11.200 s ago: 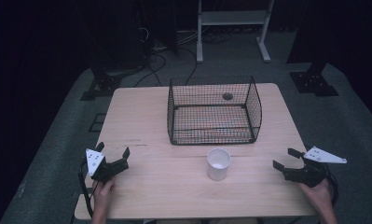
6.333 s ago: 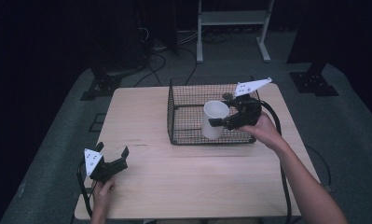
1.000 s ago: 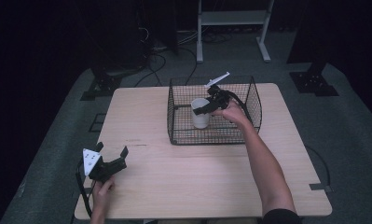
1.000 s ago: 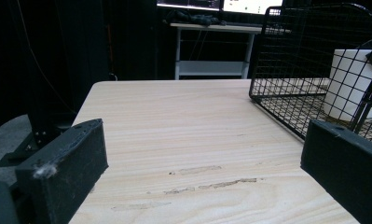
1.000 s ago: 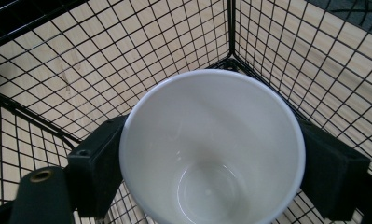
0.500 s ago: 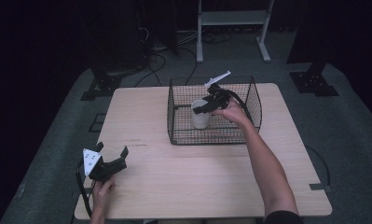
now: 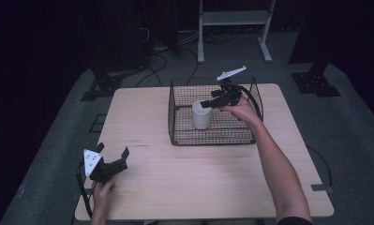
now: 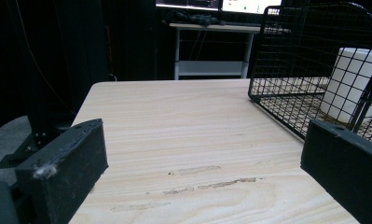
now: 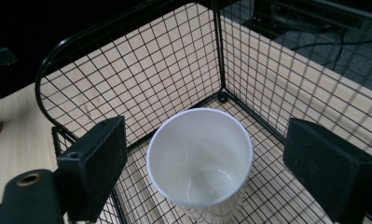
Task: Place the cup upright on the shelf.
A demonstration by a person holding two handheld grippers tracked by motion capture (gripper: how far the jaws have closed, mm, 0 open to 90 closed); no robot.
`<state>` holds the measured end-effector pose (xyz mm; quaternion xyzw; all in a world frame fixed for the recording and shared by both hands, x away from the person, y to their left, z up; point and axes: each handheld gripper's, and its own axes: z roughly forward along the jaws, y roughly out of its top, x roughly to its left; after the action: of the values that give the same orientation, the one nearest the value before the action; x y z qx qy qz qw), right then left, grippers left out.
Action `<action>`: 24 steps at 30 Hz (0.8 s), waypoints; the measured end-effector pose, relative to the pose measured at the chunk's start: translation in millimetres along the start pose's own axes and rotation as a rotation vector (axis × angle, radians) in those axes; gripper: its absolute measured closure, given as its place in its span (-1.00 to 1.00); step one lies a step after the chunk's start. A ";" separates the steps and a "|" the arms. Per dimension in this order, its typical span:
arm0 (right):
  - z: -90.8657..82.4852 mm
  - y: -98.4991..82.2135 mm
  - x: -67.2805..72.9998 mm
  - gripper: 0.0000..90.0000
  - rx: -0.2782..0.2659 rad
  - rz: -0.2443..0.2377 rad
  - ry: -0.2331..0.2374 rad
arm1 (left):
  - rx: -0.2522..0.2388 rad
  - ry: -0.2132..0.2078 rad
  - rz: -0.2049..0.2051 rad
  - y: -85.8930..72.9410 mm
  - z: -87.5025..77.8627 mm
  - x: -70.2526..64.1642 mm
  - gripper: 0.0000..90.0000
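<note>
A white cup [image 7: 201, 116] stands upright inside the black wire basket [image 7: 213, 140] on the wooden table [image 7: 198, 183]. My right gripper [image 7: 207, 102] hovers just above the cup's rim, pointing down into the basket. Its jaws have just been opening and stand apart on either side of the cup [image 9: 200, 154], a little above it, with no pad touching it. In the right gripper view, my right gripper [image 9: 204, 135] looks straight into the empty cup. My left gripper [image 7: 112, 151] rests open near the table's front left corner. Its view faces the basket [image 8: 309, 46] and the cup [image 8: 349, 84], with nothing between its jaws [image 8: 204, 154].
The basket sits at the table's far middle; its mesh walls [image 9: 127, 70] surround the right gripper closely. A white metal stand [image 7: 231, 18] and cables lie on the floor behind the table. Dark equipment bases [image 7: 316, 79] flank the far corners.
My right gripper has let go of the cup, spread its jaws and risen slightly. The cup stays standing in the basket. The left gripper has not moved.
</note>
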<state>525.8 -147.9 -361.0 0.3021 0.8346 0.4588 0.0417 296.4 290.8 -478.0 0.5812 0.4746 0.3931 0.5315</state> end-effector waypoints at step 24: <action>-54.8 -18.6 8.9 -0.71 -0.063 0.004 0.020 | 0.000 0.000 0.002 0.0 0.1 -0.6 -1.00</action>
<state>490.9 -191.0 -342.3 0.2976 0.8194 0.4881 0.0421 296.3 290.1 -478.0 0.5815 0.4741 0.3937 0.5312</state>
